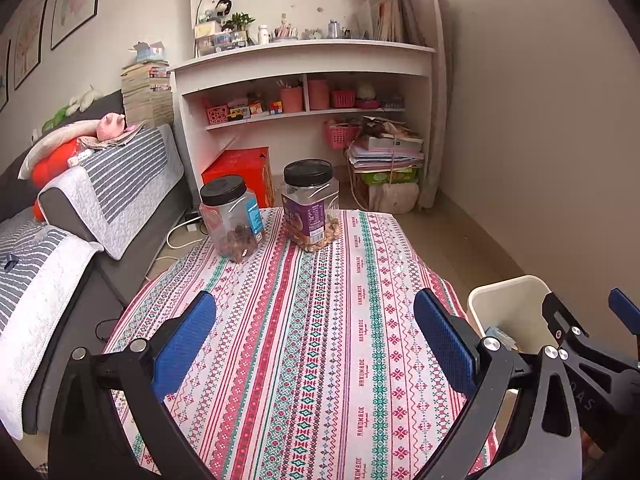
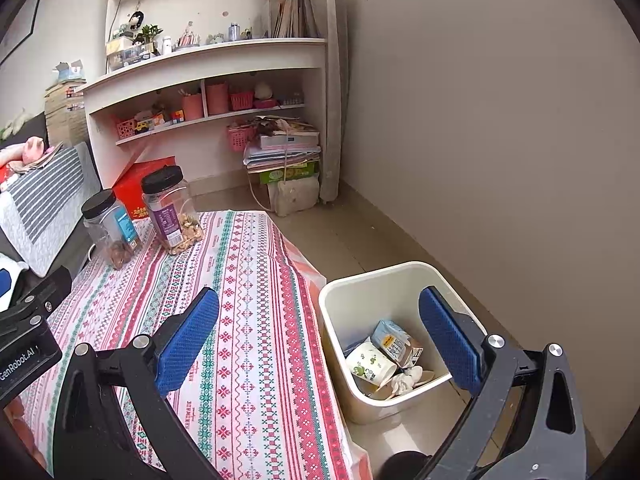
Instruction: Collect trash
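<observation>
Cotton tablecloth (image 1: 320, 360) printed "HANDMADE", "GenRobot.AI" on left gripper (image 2: 24, 360), both grippers' fingers spread, empty.

The left tool (image 1: 314, 340) hangs over the tabletop (image 1: 320, 360), its two blue pads wide apart and nothing between them. The tabletop has a cloth with red and green stripes. At the far edge stand two clear jars with black lids: the left jar (image 1: 232, 218) with a blue label, the right jar (image 1: 311, 206) with a purple label, near each other but not touching. To the right of the tabletop a cream bin (image 1: 510, 312) stands on the floor, partly hidden behind the right tool (image 1: 600, 356). Left is a sofa (image 1: 100, 208) with grey striped covers; behind, a white shelf (image 1: 304, 60)
</observation>
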Demonstrator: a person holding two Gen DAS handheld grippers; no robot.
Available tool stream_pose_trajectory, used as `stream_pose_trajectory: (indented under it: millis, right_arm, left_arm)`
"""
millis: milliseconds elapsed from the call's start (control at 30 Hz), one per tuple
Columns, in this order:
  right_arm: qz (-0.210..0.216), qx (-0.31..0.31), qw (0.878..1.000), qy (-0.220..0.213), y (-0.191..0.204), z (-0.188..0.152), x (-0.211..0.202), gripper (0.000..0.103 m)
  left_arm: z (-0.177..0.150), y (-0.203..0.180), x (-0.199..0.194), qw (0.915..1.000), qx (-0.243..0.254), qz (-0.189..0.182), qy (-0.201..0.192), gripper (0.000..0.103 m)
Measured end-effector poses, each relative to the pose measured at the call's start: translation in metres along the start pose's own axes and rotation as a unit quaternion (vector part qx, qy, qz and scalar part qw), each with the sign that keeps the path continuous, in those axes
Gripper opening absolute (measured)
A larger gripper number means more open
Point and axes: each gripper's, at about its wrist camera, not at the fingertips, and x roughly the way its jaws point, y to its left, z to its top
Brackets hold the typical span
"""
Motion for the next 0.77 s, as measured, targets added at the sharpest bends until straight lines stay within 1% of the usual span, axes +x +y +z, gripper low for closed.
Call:
stream_pose_trajectory:
  millis: [233,400,467,533,600,767]
  right_arm:
    - [-0.001,0.000,1.000,-0.001,-0.0006,0.0002,-0.0002,0.096]
    - [-0.003,0.000,1.000,-0.005,-0.0004,-0.0001,-0.0008,0.096]
    - [-0.004,0.001,1.000,-0.007,-0.0009,-0.0003,-0.0012,0.096]
    - [-0.006,0.003,1.000,-0.010,-0.0012,-0.0004,-0.0021,0.096]
    - [-0.010,0.003,1.000,-0.016,-0.0005,-0.0003,-0.0040,0.096]
    - [-0.013,0.004,0.999,-0.029,0.0001,0.0007,-0.0083,0.096]
  left_arm:
    - [-0.0005,-0.0035,-0.0016,0.9999,0.012,-0.007,-0.008,0.094]
    - [0.0001,-0.0043,-0.0010,0.9998,0.009,-0.019,-0.005,0.093]
    - [0.0011,-0.0042,-0.0008,0.9998,0.003,-0.018,-0.004,0.093]
    - [0.0019,-0.0032,0.0004,0.9996,-0.002,-0.027,0.003,0.094]
    - [0.0030,-0.0028,0.0014,0.9996,-0.007,-0.026,0.010,0.094]
    - [0.0039,-0.0015,0.0006,0.9997,-0.011,-0.020,0.008,0.096]
